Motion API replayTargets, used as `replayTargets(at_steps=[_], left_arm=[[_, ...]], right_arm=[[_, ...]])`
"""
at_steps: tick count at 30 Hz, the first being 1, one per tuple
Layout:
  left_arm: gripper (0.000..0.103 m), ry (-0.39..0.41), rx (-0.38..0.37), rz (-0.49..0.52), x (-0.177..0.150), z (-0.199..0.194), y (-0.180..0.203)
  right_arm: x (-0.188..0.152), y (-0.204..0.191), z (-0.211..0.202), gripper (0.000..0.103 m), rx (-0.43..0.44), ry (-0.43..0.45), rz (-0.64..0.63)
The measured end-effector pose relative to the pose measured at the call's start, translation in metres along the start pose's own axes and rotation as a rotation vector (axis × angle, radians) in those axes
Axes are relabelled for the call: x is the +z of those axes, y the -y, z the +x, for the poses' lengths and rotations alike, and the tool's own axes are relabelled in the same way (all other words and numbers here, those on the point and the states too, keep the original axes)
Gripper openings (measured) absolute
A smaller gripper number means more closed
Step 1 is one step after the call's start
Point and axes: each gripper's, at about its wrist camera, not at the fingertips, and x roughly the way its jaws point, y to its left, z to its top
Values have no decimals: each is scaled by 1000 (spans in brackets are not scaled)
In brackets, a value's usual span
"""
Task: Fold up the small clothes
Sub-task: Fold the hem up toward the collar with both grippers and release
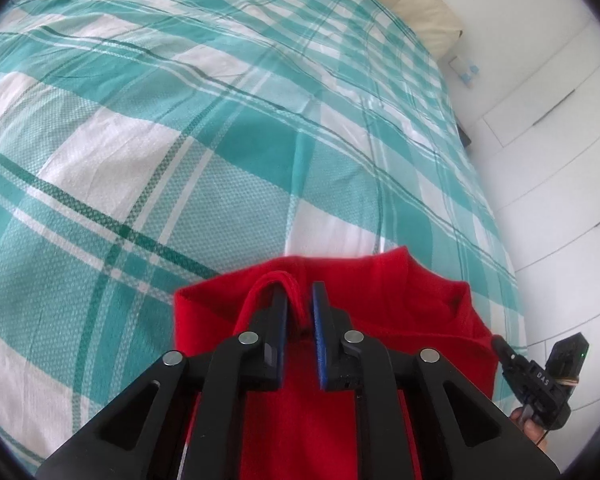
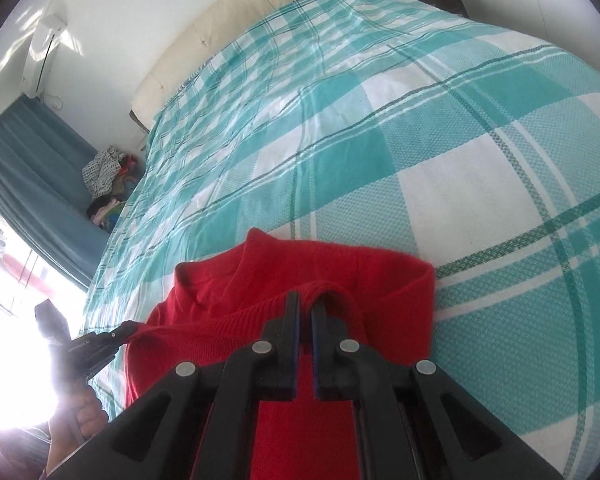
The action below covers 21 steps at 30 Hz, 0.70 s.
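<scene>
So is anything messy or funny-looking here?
The red top lies bunched on the checked bedspread, its hem looped up between each gripper's fingers, not flat yet. Beyond the bed's far corner, a heap of clothes is piled against the blue curtain. Nothing looks torn or spilled.

We count one red garment (image 1: pixel 380 320), knitted, with one ribbed hem and one collar showing. We count two grippers, the left gripper (image 1: pixel 300 304) and the right gripper (image 2: pixel 305 308), each with two black fingers. We count one bed, covered by one teal and white checked sheet (image 1: pixel 220 140). We see one cream headboard (image 2: pixel 228 20), one blue curtain (image 2: pixel 32 160), one wall air conditioner (image 2: pixel 44 52) and one pile of mixed clothes (image 2: pixel 106 184).
</scene>
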Motion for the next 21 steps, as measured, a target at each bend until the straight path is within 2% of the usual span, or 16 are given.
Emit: replayTargets(at_steps=[1,2,3,5,8,12,16,21], left_arm=[[37,14,11,-3,2,0,-1],[58,37,25,1,4,-2,-1],[70,67,43,6,7,-6,-1],[76,114,60,12,10,-18,-4],[79,141,92,16,11,-33,-12],[82,141,128,65,-9,-56,-19],[85,102,188,195,-64,-79,-19],[92,55,223,336,-159,-102,-16]], right_arm=[[2,0,2,8,5,8,0],[4,1,3,10,13,16,1],[5,1,3,11,20,26,0],[4,0,-4,18,10,55,-6],[3,3,-18,36,-42,94,-10],[-8,6,-43,36,-73,117,-24],[-45,-2,-70,36,-82,98,-114],[-126,-22,-99,44,-101,38,-269]])
